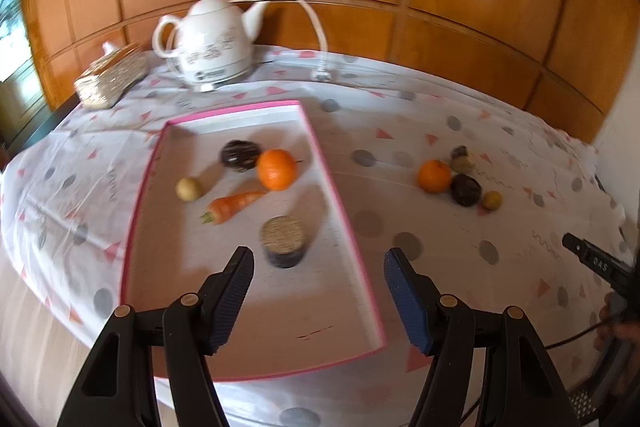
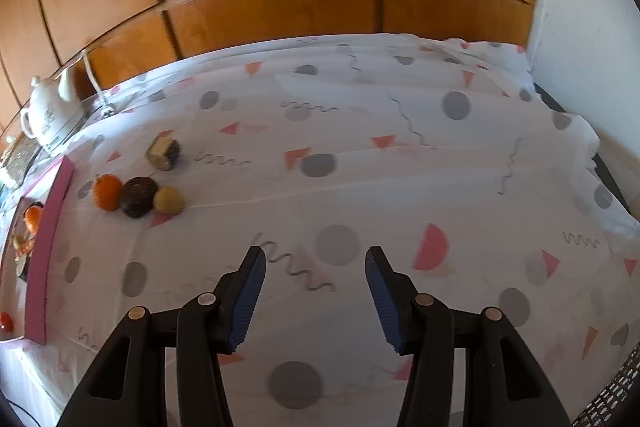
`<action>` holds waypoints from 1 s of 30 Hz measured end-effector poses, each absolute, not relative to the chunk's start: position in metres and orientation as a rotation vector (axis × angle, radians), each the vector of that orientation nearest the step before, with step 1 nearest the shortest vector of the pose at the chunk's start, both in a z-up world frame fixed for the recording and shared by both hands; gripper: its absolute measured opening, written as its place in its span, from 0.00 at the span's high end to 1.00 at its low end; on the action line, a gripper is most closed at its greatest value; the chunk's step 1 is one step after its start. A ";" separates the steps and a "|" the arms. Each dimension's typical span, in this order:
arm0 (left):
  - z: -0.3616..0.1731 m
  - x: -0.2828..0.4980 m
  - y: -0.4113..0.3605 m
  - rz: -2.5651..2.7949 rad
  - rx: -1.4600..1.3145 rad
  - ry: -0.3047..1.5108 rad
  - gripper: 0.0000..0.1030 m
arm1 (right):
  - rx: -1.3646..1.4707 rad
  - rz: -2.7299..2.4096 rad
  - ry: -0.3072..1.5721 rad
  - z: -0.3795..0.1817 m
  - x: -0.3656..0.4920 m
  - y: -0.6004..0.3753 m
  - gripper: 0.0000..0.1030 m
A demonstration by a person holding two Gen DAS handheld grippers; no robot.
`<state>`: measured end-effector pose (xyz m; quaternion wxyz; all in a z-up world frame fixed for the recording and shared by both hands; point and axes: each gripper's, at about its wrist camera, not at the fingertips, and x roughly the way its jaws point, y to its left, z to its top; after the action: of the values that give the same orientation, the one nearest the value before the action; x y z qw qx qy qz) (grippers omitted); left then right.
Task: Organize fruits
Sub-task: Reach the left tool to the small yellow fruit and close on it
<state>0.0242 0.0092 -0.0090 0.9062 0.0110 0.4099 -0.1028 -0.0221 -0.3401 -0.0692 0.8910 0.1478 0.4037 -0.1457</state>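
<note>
A pink-rimmed white tray [image 1: 320, 155] holds an orange [image 1: 277, 169], a dark round fruit [image 1: 240, 155], a small yellowish fruit [image 1: 189, 189], a carrot [image 1: 232, 207] and a cut dark fruit [image 1: 285, 242]. My left gripper [image 1: 318, 259] is open and empty, above the tray's near end, just short of the cut fruit. On the cloth to the right lie another orange [image 2: 107, 191], a dark fruit [image 2: 138, 196], a yellowish fruit [image 2: 169, 200] and a cut piece [image 2: 163, 154]. My right gripper [image 2: 315, 259] is open and empty, right of that group.
A white kettle [image 1: 212, 43] with cord and plug [image 1: 322, 75] stands at the back, beside a glittery tissue box [image 1: 112, 75]. Wooden panels back the patterned tablecloth [image 2: 360, 131]. A small red thing [image 2: 6, 323] lies at the tray's near corner. The right gripper shows at the left wrist view's edge [image 1: 596, 263].
</note>
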 end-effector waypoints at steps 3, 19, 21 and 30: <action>-0.009 0.027 -0.006 -0.258 0.051 0.852 0.34 | 0.317 -0.328 0.835 -0.070 -0.026 -0.350 0.49; -0.014 0.053 -0.103 -0.569 0.220 0.864 0.51 | 0.390 -0.479 0.844 -0.088 -0.045 -0.400 0.49; -0.017 0.058 -0.118 -0.609 0.251 0.861 0.56 | 0.393 -0.483 0.845 -0.090 -0.046 -0.402 0.49; -0.029 0.076 -0.179 -0.761 0.419 0.865 0.61 | 0.417 -0.491 0.852 -0.095 -0.049 -0.412 0.49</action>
<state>0.0759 -0.1785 -0.0293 0.8179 0.1966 0.4059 -0.3572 -0.0486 -0.4119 -0.0948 0.8607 0.1989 0.4061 -0.2341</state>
